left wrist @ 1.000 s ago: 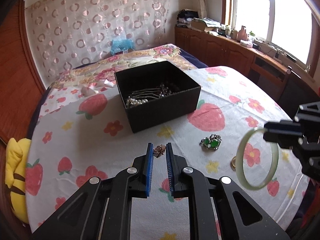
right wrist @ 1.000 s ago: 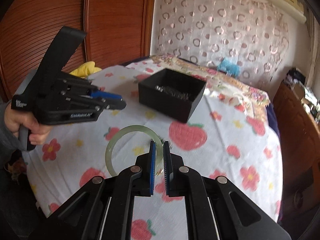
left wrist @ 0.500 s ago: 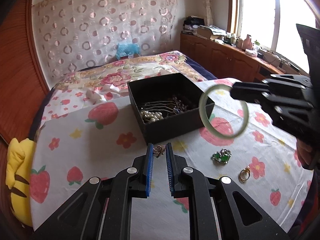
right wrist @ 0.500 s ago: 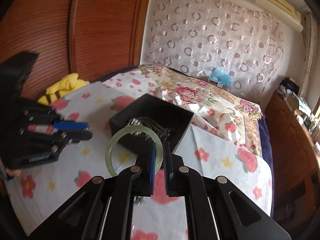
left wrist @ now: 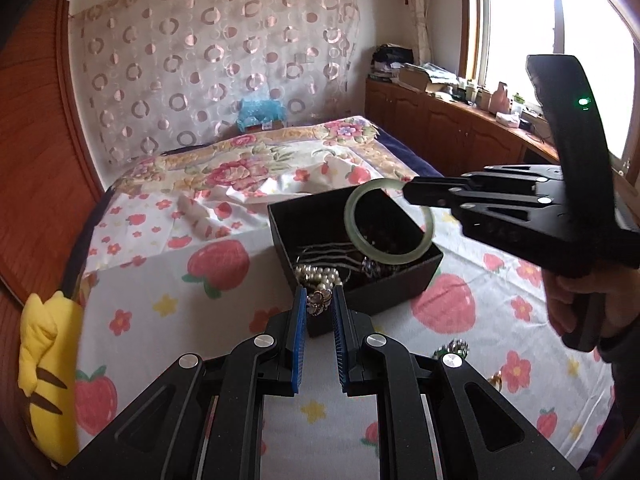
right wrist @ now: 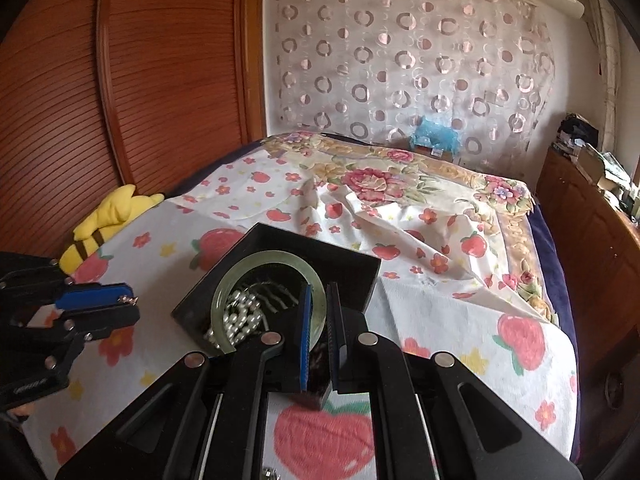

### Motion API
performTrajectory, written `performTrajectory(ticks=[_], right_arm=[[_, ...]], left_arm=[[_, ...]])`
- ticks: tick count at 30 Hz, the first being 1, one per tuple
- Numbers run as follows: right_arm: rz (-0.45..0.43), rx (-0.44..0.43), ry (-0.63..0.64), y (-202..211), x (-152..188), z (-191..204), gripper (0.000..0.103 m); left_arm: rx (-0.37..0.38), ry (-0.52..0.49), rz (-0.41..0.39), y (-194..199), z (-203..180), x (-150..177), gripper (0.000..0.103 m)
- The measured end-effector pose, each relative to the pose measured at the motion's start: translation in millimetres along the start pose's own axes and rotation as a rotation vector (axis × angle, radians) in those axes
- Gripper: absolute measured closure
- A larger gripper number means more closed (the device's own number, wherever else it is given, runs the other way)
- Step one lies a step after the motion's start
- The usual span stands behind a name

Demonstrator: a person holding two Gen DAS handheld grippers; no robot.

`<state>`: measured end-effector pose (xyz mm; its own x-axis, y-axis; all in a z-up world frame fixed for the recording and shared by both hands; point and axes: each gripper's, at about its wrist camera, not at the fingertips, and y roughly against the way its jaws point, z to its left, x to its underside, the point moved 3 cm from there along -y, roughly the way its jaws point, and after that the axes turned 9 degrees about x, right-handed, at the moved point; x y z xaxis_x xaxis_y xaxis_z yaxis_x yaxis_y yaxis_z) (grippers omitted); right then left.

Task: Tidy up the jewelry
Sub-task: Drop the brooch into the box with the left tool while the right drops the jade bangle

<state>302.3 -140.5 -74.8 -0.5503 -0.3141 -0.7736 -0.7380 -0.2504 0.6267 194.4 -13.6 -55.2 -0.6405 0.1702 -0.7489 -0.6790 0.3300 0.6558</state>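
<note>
Both grippers moved fwd since 0.5 s ago: R gripper [right wrist: 318, 312] w/ jade bangle [left wrist: 387, 223] now over black box [left wrist: 376, 292], L gripper [left wrist: 319, 308] at box near wall. R clamped on bangle rim; L pinching small flower brooch [left wrist: 319, 302], not yet over the opening. Box sits mid-table on strawberry cloth [left wrist: 160, 280]; pearls [right wrist: 240, 312] + chains already inside. Left: drop both pieces, then green pendant [left wrist: 454, 347] & gold ring [left wrist: 496, 380] toward table's near-right edge. Est. over halfway.
</note>
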Motion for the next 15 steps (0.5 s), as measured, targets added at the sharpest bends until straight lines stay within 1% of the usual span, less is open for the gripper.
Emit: performTrajectory(ticks=[6, 8, 13, 15], right_arm=[[0.033, -0.028, -0.032, -15.6, 4.7, -4.3, 0.094], [0.048, -0.051, -0.038, -18.7, 9.2, -4.3, 0.093], [0.043, -0.074, -0.038, -15.3, 13.2, -8.1, 0.092], [0.036, -0.069, -0.036, -11.2, 13.3, -10.9, 0.092]], left_arm=[[-0.01, -0.013, 0.005, -11.2, -1.6, -8.8, 0.091], [-0.008, -0.011, 0.007, -12.5, -2.5, -10.1, 0.091], [-0.003, -0.002, 0.019, -22.9, -2.7, -14.3, 0.091], [-0.001, -0.002, 0.024, -27.4, -3.4, -16.3, 0.091]])
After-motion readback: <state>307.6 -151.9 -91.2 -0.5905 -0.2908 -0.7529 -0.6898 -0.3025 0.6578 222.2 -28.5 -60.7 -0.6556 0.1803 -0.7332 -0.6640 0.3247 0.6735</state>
